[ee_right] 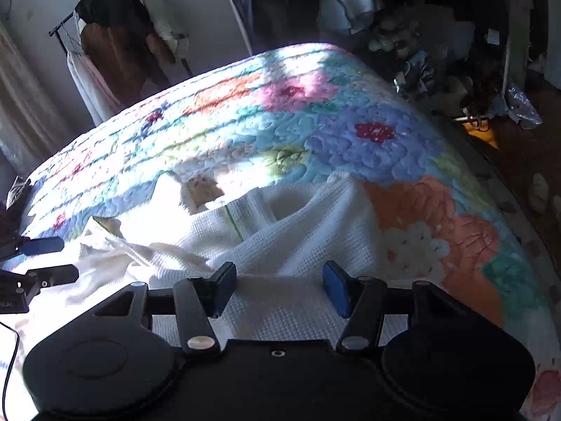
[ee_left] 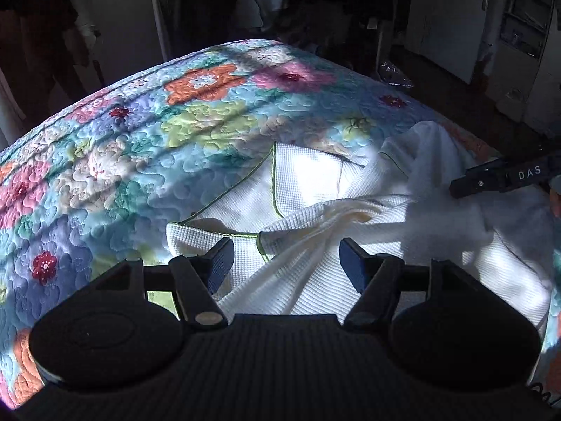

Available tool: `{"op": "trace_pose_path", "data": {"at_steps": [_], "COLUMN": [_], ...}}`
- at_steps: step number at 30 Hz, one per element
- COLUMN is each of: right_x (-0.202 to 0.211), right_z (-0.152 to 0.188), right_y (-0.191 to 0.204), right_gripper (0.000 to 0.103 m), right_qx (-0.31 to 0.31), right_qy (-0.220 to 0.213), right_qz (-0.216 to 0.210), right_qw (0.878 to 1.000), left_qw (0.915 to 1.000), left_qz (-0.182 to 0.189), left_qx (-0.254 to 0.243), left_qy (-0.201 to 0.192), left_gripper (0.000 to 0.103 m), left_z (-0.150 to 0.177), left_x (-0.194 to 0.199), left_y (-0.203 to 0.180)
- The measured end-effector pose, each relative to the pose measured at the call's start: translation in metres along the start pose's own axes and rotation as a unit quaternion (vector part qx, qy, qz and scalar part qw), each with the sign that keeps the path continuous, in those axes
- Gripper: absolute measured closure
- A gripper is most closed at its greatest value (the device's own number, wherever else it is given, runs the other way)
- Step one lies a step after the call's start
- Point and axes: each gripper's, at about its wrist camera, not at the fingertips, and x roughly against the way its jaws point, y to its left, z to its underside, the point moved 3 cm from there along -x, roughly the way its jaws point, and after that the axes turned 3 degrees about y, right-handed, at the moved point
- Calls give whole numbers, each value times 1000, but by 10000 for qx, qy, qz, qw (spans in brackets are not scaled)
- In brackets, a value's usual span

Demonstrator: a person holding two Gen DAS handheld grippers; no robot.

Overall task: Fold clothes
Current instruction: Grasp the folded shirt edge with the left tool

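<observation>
I have both grippers over the bed (ee_left: 105, 161), which is covered by a quilt with big flowers in pink, orange, blue and purple. The white waffle-weave garment (ee_left: 315, 210) with thin green piping lies rumpled on the quilt, toward the near edge of the bed, with loose folds and one piece standing up toward the right-hand edge. My left gripper (ee_left: 285, 263) hangs just above the garment with its jaws wide apart and nothing between them. My right gripper (ee_right: 275, 287) sits over the same cloth, jaws likewise spread and holding nothing. In the left wrist view the right gripper's black arm reaches in from the right edge. Strong sunlight washes out the middle of the garment. Clothes on a rack (ee_right: 115, 35) hang beyond the far edge of the bed.
</observation>
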Motion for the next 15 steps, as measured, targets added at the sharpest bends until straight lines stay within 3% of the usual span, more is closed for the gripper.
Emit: {"op": "trace_pose_path", "data": {"at_steps": [2, 5, 8, 13, 15], "right_x": [-12, -8, -3, 3, 11], "right_z": [11, 29, 44, 64, 68], "right_y": [6, 19, 30, 42, 47], "right_gripper": [41, 41, 41, 41, 41], "right_qx": [-8, 450, 952, 1683, 1841], "right_qy": [497, 495, 562, 559, 663], "right_qz": [-146, -121, -130, -119, -382], "right_qw": [9987, 9977, 9938, 9841, 9799], "left_qw": [9999, 9992, 9987, 9989, 9993], "left_qz": [-78, 219, 430, 414, 284], "left_qx": [-25, 65, 111, -187, -251], "left_qy": [-113, -316, -262, -118, 18], "left_gripper": [37, 37, 37, 37, 32], "left_z": [-5, -10, -13, -14, -12], "left_x": [0, 2, -2, -18, -28], "left_y": [-4, -12, -26, -54, -60]}}
